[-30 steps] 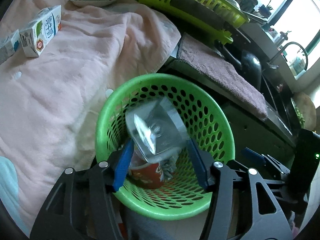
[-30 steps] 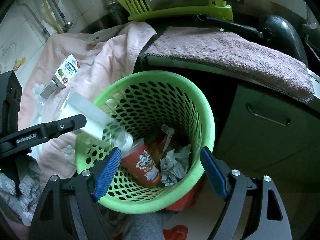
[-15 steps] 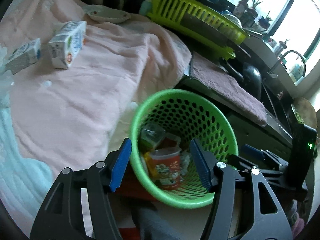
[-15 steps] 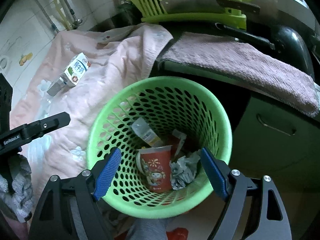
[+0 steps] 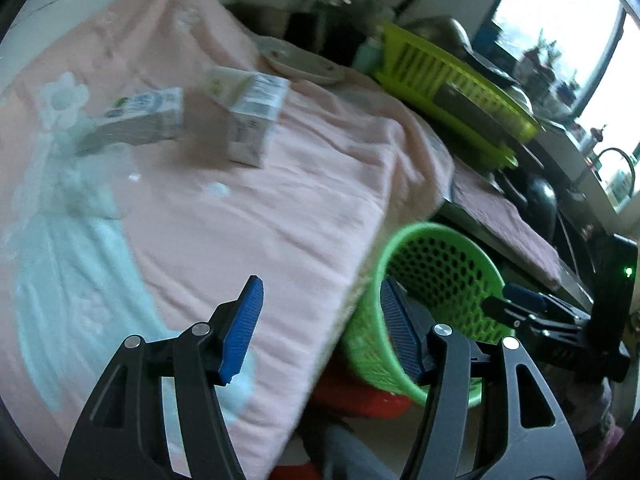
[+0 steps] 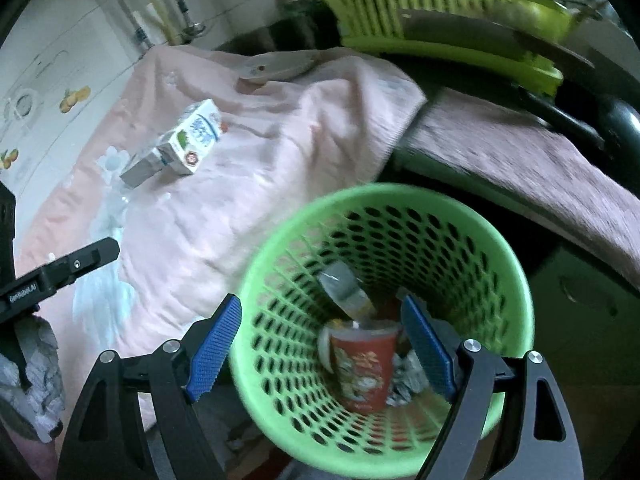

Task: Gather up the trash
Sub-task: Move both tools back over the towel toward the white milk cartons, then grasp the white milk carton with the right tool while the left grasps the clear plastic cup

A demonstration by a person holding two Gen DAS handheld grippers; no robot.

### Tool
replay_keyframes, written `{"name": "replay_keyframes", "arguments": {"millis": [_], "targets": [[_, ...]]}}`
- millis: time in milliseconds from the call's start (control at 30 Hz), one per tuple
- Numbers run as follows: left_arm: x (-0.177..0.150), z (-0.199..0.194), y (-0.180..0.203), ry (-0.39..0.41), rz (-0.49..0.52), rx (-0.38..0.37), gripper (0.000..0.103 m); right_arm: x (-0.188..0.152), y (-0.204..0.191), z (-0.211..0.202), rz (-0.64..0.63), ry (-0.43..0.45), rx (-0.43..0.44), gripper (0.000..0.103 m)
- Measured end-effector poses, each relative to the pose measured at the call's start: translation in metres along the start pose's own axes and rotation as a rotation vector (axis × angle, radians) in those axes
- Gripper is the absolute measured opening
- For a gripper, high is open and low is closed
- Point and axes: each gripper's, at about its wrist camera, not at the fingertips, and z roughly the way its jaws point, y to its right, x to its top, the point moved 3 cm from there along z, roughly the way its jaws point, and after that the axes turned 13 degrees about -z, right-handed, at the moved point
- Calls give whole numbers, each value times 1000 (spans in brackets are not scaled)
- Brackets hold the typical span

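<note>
In the left wrist view, the left hand-held gripper [image 5: 320, 320] is released and carries nothing; its blue ribbed pads stand wide apart above the edge of the pink blanket [image 5: 248, 216] that covers the bench. It points toward two milk cartons, the nearer carton [image 5: 256, 118] and the farther carton [image 5: 140, 118], which lie on their sides close to each other on the soft, slightly wrinkled cloth. They are box-shaped, of coated paper, so I judge they will crush a little under a firm grip. The step in hand seems to be the reach for the next piece of trash, and the next move calls for lowering the pads on both sides of one carton and closing on its flat faces. The picture is blurred, so fine details are not clear. In the right wrist view, the right hand-held gripper [image 6: 320, 344] is also released and empty, above the green basket [image 6: 516, 280], a round plastic bin with many holes in its wall. Inside it lie a red paper cup [image 6: 362, 364], a clear bottle [image 6: 344, 288] and some crumpled paper [image 6: 404, 378]. The basket stands just beside the bench, below the blanket edge.
</note>
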Motion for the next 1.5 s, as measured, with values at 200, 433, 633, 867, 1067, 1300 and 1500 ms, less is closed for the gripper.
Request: {"name": "replay_keyframes", "arguments": {"millis": [200,433,633,867,1067,1300,1500], "targets": [[28,-18,-47,62,-55,66,61,44,-36,23,-54,-6,39,79],[51,-30,-98,104,-117,122,61,95,-74,54,-96,-11,65,79],[63,-27,-131,110,-156,155,61,137,-98,81,-122,-14,76,79],[72,-18,-151,108,-155,180,61,180,-114,113,-126,-29,68,79],[79,-1,-155,91,-122,190,61,205,-114,146,-129,-58,28,78],[87,18,-152,73,-82,178,61,223,-110,181,-93,-87,41,77],[91,28,-149,66,-51,169,62,230,-121,196,-109,-103,43,75]]}}
